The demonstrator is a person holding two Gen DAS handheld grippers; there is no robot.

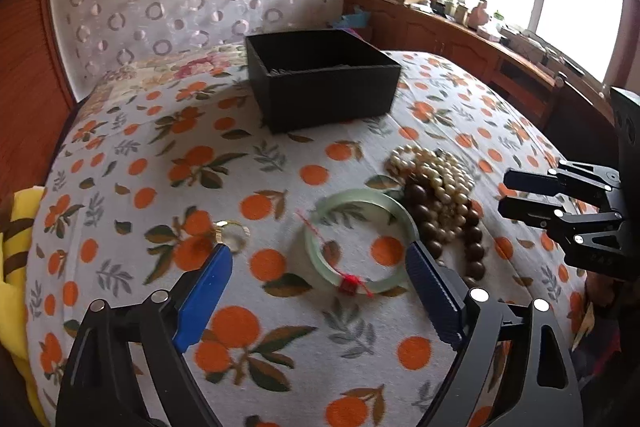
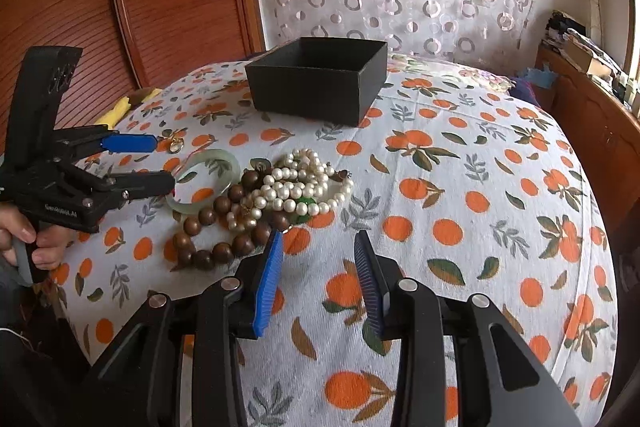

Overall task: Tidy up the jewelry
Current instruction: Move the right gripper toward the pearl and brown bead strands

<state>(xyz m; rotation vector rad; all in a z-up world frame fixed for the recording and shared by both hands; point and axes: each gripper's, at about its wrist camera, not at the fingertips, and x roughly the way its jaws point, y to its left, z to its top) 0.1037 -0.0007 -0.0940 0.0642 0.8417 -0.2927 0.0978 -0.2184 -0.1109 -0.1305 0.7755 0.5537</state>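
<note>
Blue ribbed pads fill the bottom of the left wrist view, where the left gripper (image 1: pixel 320 259) stands wide apart and holds nothing. Its two pads straddle the pale green bangle (image 1: pixel 360 241), which lies flat on the orange-patterned bedspread (image 1: pixel 120 187) at lower centre of that frame, a red thread tied round its near edge. The spread looks chosen to pass outside the bangle's rim, so closing would likely pinch it across its width. I judge the bangle to be the piece about to be picked up.

Just left of the bangle, near the left pad, a small gold ring (image 1: pixel 232 233) rests on the cloth, blurred. To the bangle's right, touching or overlapping its rim, sits a heap of pearl necklaces (image 1: pixel 432 179) tangled with a bracelet of dark wooden beads (image 1: pixel 452 239); something green shows under the pearls in the right wrist view, too hidden to name.

At the bottom of the right wrist view the right gripper (image 2: pixel 318 247) is parted to a middling gap and empty, hovering just beside the near edge of the bead heap, probably waiting its turn.

An open black box (image 1: pixel 320 79) stands at upper centre of both frames, well apart from the jewelry. Something pale glints inside along one wall, unclear what. It is the likely place for every piece, and the heap is not yet sorted.
</note>
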